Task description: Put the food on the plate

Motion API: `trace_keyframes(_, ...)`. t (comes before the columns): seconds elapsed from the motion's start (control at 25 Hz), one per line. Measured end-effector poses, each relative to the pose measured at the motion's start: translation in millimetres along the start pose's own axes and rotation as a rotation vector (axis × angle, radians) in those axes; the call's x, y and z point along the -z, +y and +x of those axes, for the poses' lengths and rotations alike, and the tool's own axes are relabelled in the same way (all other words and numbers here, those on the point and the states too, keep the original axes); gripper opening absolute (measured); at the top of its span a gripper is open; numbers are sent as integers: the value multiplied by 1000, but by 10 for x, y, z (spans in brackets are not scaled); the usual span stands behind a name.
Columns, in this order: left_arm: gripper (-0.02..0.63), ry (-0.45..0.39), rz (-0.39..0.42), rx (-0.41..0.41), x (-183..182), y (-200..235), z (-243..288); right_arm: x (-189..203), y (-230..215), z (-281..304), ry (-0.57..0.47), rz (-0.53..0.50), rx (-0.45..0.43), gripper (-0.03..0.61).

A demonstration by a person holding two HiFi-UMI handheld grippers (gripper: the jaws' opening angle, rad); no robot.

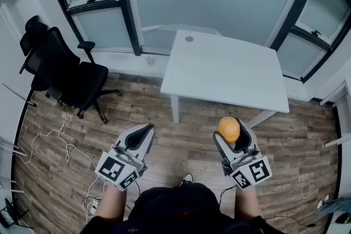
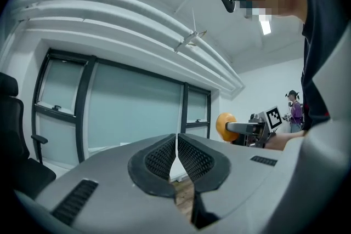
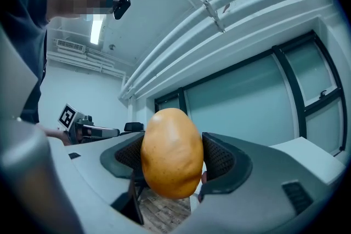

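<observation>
My right gripper point(image 1: 230, 137) is shut on an orange-yellow, egg-shaped piece of food point(image 1: 228, 129), held above the wooden floor in front of the white table point(image 1: 225, 71). The right gripper view has the food point(image 3: 172, 152) upright between the two ribbed pads, filling the gap. My left gripper point(image 1: 141, 133) hangs to the left at about the same height, its jaws touching with nothing between them point(image 2: 176, 157). From the left gripper view the food point(image 2: 224, 125) shows at the right, in the other gripper. No plate is in view.
A black office chair point(image 1: 60, 71) stands at the left by the window wall. The white table has a small round cap point(image 1: 189, 39) near its far edge. Loose white cable point(image 1: 60, 142) lies on the floor at the left. A second person point(image 2: 296, 109) stands far off.
</observation>
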State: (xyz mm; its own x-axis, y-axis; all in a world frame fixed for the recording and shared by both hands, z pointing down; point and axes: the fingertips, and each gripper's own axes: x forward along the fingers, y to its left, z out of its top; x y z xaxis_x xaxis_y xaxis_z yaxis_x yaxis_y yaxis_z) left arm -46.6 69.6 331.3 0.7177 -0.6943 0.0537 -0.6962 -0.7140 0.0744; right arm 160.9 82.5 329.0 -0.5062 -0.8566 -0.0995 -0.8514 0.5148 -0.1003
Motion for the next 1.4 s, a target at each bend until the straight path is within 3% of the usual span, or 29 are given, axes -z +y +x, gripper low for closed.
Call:
trace_keyframes(0.2, 32, 47, 7, -27, 112, 97, 511, 131, -608, 176, 4, 49, 4, 334)
trace_keyframes(0.48, 32, 69, -30, -42, 230, 546, 902, 364, -967, 625, 58, 66, 27, 334)
trace_keyframes(0.72, 32, 59, -21, 11, 322, 1115, 1490, 481, -1282, 1235, 95, 29, 69, 334)
trace_keyframes(1.12, 32, 65, -31, 86, 261, 2609, 2506, 711, -1817, 2789, 171, 7, 156, 334)
trace_keyframes(1.4, 32, 75, -73, 128, 326, 3189, 3055, 1075, -2239, 3561, 254, 5, 216, 334)
